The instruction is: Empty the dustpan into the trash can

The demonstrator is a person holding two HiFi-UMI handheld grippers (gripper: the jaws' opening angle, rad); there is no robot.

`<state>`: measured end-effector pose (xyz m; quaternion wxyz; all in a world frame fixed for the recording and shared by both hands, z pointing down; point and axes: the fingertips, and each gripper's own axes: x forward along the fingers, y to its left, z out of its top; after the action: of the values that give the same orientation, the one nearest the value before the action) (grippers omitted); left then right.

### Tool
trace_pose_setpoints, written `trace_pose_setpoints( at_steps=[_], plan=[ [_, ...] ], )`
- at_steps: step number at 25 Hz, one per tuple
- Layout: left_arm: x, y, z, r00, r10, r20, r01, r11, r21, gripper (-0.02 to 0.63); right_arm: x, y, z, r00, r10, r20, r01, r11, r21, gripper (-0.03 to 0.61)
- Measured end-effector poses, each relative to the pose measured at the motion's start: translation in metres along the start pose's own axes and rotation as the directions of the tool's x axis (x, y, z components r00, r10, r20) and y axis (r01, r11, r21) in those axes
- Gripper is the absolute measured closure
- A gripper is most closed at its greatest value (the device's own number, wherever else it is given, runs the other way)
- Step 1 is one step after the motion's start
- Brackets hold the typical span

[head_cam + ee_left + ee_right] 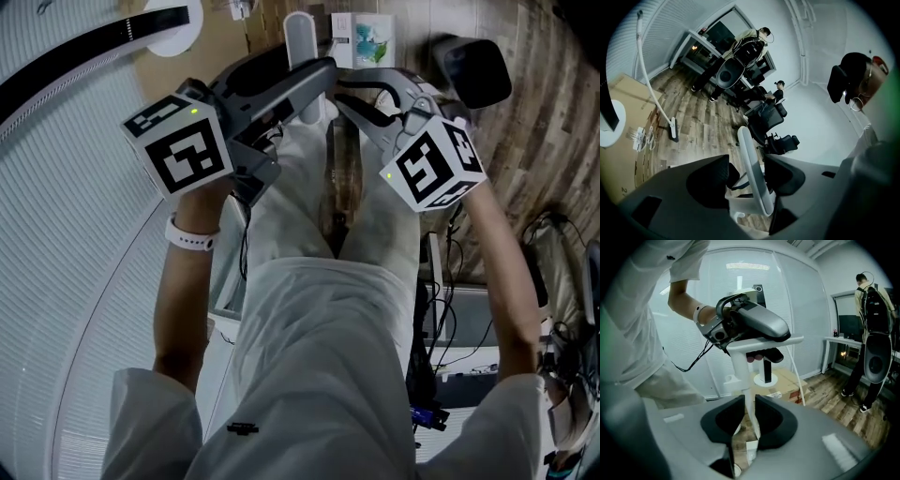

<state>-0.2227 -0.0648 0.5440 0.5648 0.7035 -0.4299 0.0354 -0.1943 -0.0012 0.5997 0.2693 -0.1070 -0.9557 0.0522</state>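
The dustpan's white upright handle (298, 39) stands in front of my legs, between both grippers. In the left gripper view the flat handle (753, 171) runs between the jaws. My left gripper (747, 180) is open around it, with a gap beside the left pad. Lower down, my right gripper (749, 414) is shut on the handle's thin stem (740, 366), both pads against it. The right gripper view shows the left gripper (757, 326) up at the handle's top. The pan itself is mostly hidden under the grippers. No trash can shows in any view.
A white broom (671, 129) lies on the wooden floor to the left. A cardboard box (787, 380) with a white stand on it sits ahead. Office chairs (773, 122) and people (750, 42) are further back. Cables and equipment (450, 328) lie at my right.
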Motion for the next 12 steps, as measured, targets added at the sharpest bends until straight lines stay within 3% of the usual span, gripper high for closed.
trace_pose_setpoints(
  at_steps=[8,10,12],
  plan=[
    [0.003,-0.01,-0.004,0.996,-0.092,-0.007,0.091,0.993,-0.074,0.428,0.01,0.006,-0.011,0.999,0.037,-0.022,-0.038,0.998,-0.05,0.442],
    [-0.002,-0.01,-0.002,0.996,-0.087,0.007,0.087,0.992,-0.088,0.493,0.015,0.008,-0.01,0.999,0.038,-0.015,-0.039,0.998,-0.05,0.442],
    [-0.005,-0.009,-0.001,0.996,-0.09,0.016,0.091,0.989,-0.117,0.509,0.019,0.008,-0.008,0.999,0.031,-0.008,-0.031,0.998,-0.055,0.442]
  ],
)
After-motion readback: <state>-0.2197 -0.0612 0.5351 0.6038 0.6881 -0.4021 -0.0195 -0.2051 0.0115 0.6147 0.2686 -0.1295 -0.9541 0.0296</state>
